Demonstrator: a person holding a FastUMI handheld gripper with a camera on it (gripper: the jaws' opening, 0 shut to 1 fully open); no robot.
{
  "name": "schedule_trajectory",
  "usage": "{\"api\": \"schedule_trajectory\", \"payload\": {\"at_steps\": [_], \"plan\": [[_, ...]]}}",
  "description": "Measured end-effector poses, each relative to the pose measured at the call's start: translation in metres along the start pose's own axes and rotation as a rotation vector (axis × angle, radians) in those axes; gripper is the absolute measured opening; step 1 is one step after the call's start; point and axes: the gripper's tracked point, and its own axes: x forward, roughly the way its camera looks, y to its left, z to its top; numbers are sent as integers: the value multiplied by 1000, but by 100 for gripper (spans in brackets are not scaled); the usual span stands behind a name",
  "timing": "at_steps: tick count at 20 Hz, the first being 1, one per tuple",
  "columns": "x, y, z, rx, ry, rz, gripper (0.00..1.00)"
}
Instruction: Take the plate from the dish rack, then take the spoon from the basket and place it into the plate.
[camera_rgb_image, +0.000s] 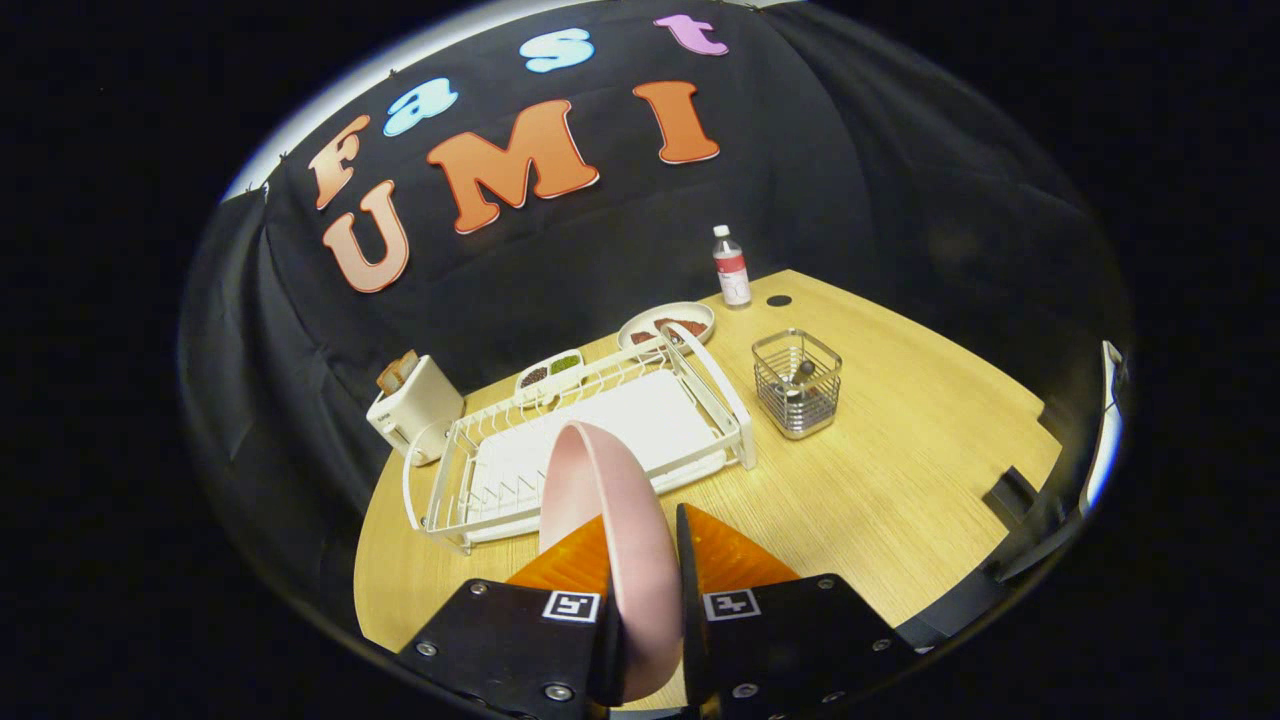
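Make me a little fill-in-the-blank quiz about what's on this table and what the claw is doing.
1. The claw is shut on a pink ____.
2. The white dish rack on the table holds ____ dishes.
3. The wire basket stands beside the rack, with the ____ inside.
4. A slice of bread sticks out of the ____.

Missing words: plate; no; spoon; toaster

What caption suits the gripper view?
Gripper fingers clamp pink plate on edge above the dish rack; wire basket beyond.
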Motion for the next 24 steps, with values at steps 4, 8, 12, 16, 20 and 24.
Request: {"api": "schedule_trajectory", "payload": {"at_steps": [4,8,12,16,20,24], "plan": [[3,-9,-36,40,53,-3,23],[18,-9,-61,103,101,17,23],[37,-3,-82,194,146,53,23],[59,3,-86,256,162,92,23],[73,1,-91,271,197,84,25],[81,-5,-99,255,239,62,30]]}}
